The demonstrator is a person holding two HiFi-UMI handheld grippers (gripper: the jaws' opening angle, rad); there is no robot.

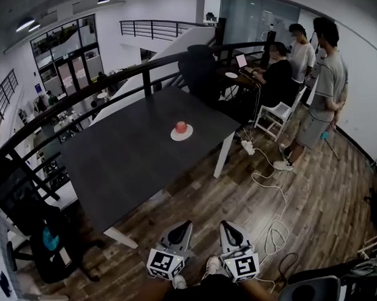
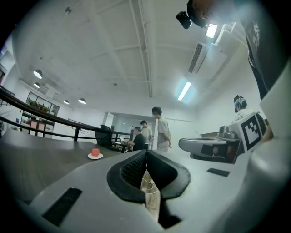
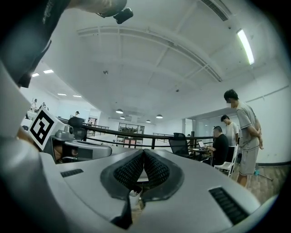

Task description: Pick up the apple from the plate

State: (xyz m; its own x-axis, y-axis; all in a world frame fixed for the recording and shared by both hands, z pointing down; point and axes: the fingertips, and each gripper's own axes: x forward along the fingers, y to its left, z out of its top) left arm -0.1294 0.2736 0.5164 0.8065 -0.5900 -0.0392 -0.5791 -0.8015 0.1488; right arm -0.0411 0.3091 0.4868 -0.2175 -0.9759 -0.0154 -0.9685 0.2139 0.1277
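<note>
Dark table (image 1: 132, 155); white plate (image 1: 186, 136) on it, toward far end.

The head view looks steeply down from standing height. The dark surface (image 1: 132, 155) lies well off toward 11 o'clock, and the left gripper (image 1: 181, 228) and right gripper (image 1: 227, 227) sit close at 6 o'clock. Each gripper view rides low and level, looking along its own jaws, with the other gripper close beside it. All three views share the standing person (image 1: 326, 91), who is at 2 o'clock in the head view. The left gripper view and the head view also share the surface.
</note>
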